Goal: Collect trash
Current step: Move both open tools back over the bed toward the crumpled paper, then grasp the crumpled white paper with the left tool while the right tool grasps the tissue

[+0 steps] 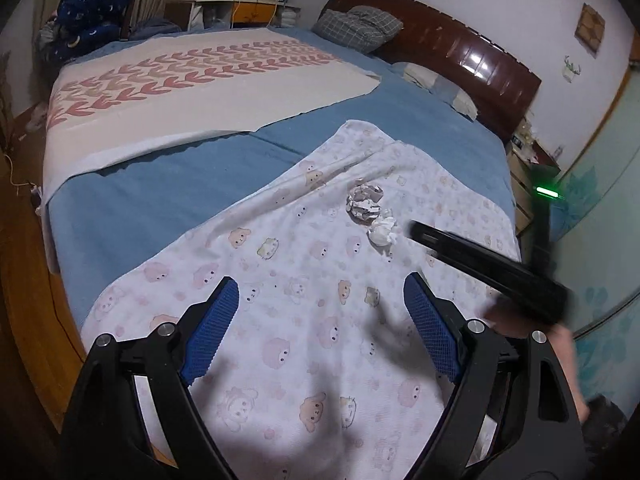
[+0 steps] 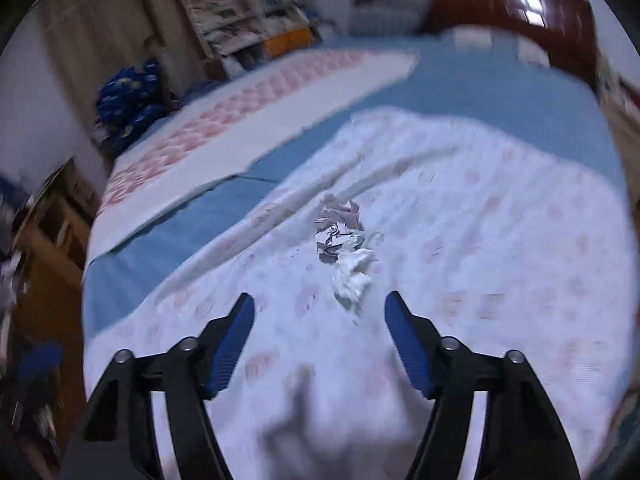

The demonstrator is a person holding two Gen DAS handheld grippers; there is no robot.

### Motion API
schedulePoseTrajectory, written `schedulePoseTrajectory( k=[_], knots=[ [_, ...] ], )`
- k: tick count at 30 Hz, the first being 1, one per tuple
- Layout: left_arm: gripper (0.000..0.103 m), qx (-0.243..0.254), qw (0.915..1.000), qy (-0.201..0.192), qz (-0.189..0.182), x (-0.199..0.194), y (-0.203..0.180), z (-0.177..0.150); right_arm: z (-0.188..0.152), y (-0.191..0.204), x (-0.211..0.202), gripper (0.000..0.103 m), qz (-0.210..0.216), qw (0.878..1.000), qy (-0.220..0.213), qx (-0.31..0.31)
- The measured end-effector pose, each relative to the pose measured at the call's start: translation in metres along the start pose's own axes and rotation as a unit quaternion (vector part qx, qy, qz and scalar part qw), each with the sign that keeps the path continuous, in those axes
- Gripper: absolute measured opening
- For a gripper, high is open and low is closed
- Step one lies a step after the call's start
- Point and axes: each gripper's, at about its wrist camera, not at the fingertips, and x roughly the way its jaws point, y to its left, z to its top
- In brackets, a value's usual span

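Your right hand-held gripper and left hand-held gripper are both released; motion blur obscures the crumpled paper and tissue.

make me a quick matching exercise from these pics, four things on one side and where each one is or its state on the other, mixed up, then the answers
Things:
1. grey crumpled paper ball
2. white tissue wad
3. left gripper
4. checked pillow

Places or states:
A. open, nothing between its fingers
B. at the far end of the bed, by the dark wooden headboard
C. on the animal-print blanket, on the far side of the other piece of trash
D. on the same blanket, the piece nearer the grippers

Pairs: 1-C, 2-D, 3-A, 4-B
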Motion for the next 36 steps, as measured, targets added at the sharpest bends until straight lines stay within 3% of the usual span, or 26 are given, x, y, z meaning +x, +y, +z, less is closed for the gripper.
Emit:
schedulePoseTrajectory(
  k=[4, 5, 6, 7, 8, 14, 18, 20, 22, 26, 28, 33, 35, 36],
  knots=[
    [0.084, -0.001, 0.9999, 0.014, -0.006, 0.010, 0.003, 0.005, 0.004, -0.001, 0.058, 0.059, -0.029, 0.999, 0.037, 0.016],
    [0.084, -0.001, 0.9998, 0.021, -0.006, 0.015, 0.003, 0.007, 0.002, -0.002, 0.068, 0.048, -0.034, 0.998, 0.044, 0.020],
    [0.084, -0.003, 0.9997, 0.025, -0.008, 0.017, 0.004, 0.008, 0.001, -0.006, 0.079, 0.028, -0.034, 0.998, 0.053, 0.029],
    [0.084, -0.006, 0.9996, 0.027, -0.011, 0.020, 0.004, 0.010, -0.001, -0.010, 0.085, 0.014, -0.027, 0.997, 0.060, 0.036],
    [0.084, -0.011, 0.9994, 0.029, -0.014, 0.023, 0.006, 0.011, -0.005, -0.010, 0.092, 0.011, -0.020, 0.997, 0.066, 0.044],
    [0.084, -0.043, 0.9981, 0.040, -0.020, 0.040, 0.012, 0.018, -0.012, -0.031, 0.066, 0.010, 0.023, 0.997, 0.034, 0.070],
    [0.084, -0.112, 0.9891, 0.053, -0.079, 0.077, 0.010, 0.031, -0.030, -0.054, 0.003, 0.010, 0.051, 0.995, -0.009, 0.086],
    [0.084, -0.132, 0.9870, 0.045, -0.081, 0.098, 0.003, 0.036, -0.046, -0.065, -0.022, 0.010, 0.061, 0.993, -0.023, 0.097],
    [0.084, -0.116, 0.9907, 0.046, -0.054, 0.126, -0.012, 0.047, -0.068, -0.082, -0.050, 0.010, 0.065, 0.991, -0.031, 0.112],
    [0.084, -0.085, 0.9945, 0.035, -0.051, 0.174, -0.041, 0.068, -0.117, -0.110, -0.096, 0.010, 0.051, 0.991, -0.045, 0.118],
    [0.084, -0.068, 0.9955, 0.039, -0.052, 0.193, -0.052, 0.072, -0.145, -0.120, -0.117, 0.010, 0.033, 0.991, -0.056, 0.116],
    [0.084, -0.017, 0.9978, 0.062, -0.018, 0.238, -0.071, 0.065, -0.186, -0.141, -0.142, 0.011, 0.036, 0.988, -0.064, 0.133],
    [0.074, -0.036, 0.9963, 0.072, -0.030, 0.255, -0.065, 0.058, -0.195, -0.147, -0.144, 0.011, 0.038, 0.986, -0.069, 0.146],
    [0.054, -0.044, 0.9956, 0.077, -0.031, 0.259, -0.062, 0.056, -0.197, -0.148, -0.143, 0.011, 0.042, 0.985, -0.069, 0.151]
  ],
)
